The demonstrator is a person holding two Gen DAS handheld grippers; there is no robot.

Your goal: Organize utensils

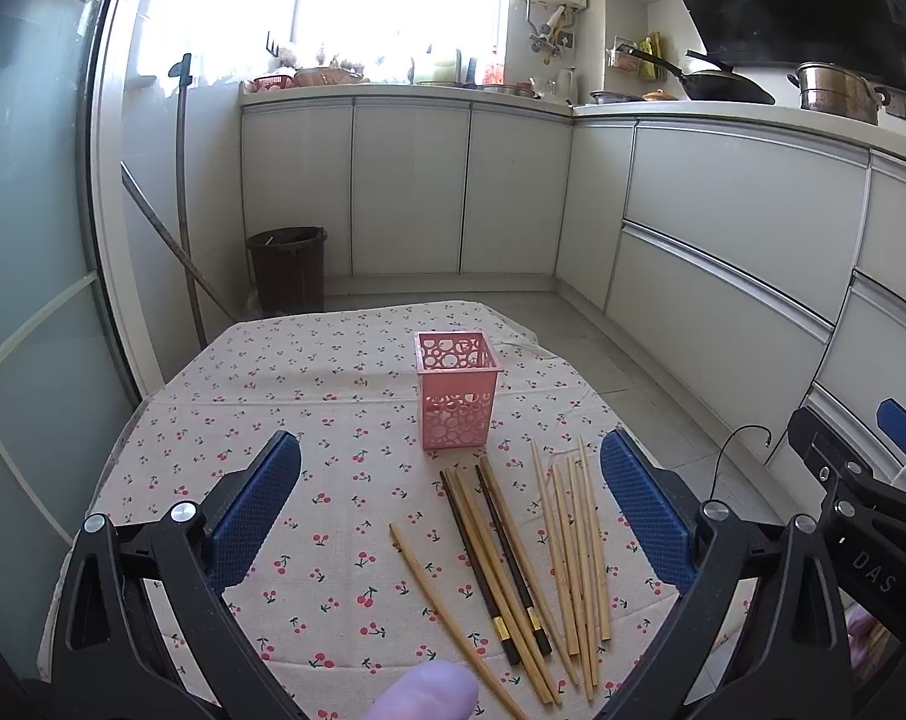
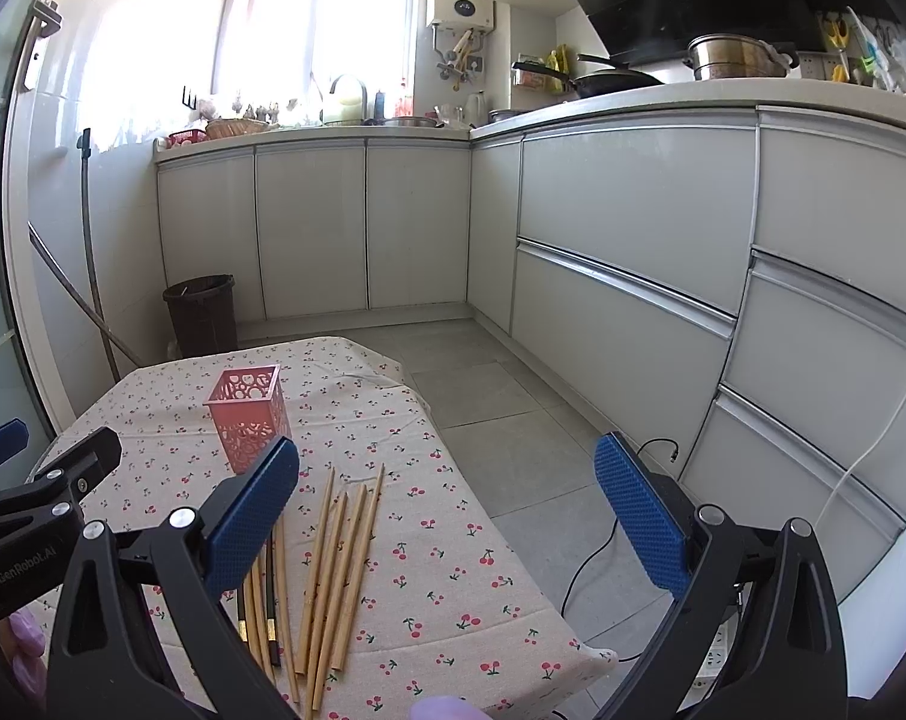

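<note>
Step in hand: by my reading, the very start of the sorting; every chopstick lies loose on the surface (image 1: 309,396) and the pink holder (image 1: 458,387) looks empty through its cut-out walls.
Left gripper (image 1: 450,510): fingers spread wide, holding nothing, hovering above the cherry-print cloth with the chopsticks between and below them.
Right gripper (image 2: 447,516): fingers also spread wide and empty, hanging over the right edge of the surface.
Chopsticks: a mixed dark and tan group (image 1: 501,564) lies near the holder's front; a pale bamboo bundle (image 1: 576,558) lies just beside it to the right; one single tan stick (image 1: 447,618) lies apart on the left.
Holder: upright, further back on the cloth, just beyond the stick tips.
Next move: probably lowering one gripper onto a bundle, narrowing the fingers across the shafts, then tipping the sticks upright over the holder's mouth; thin rounded sticks may roll or slip.
Left view only: the single stray stick and the full dark pair with gold bands.
Right view only: the floor, a cable and a power strip (image 2: 714,657) beside the surface; its own finger hides part of the mixed group.
</note>
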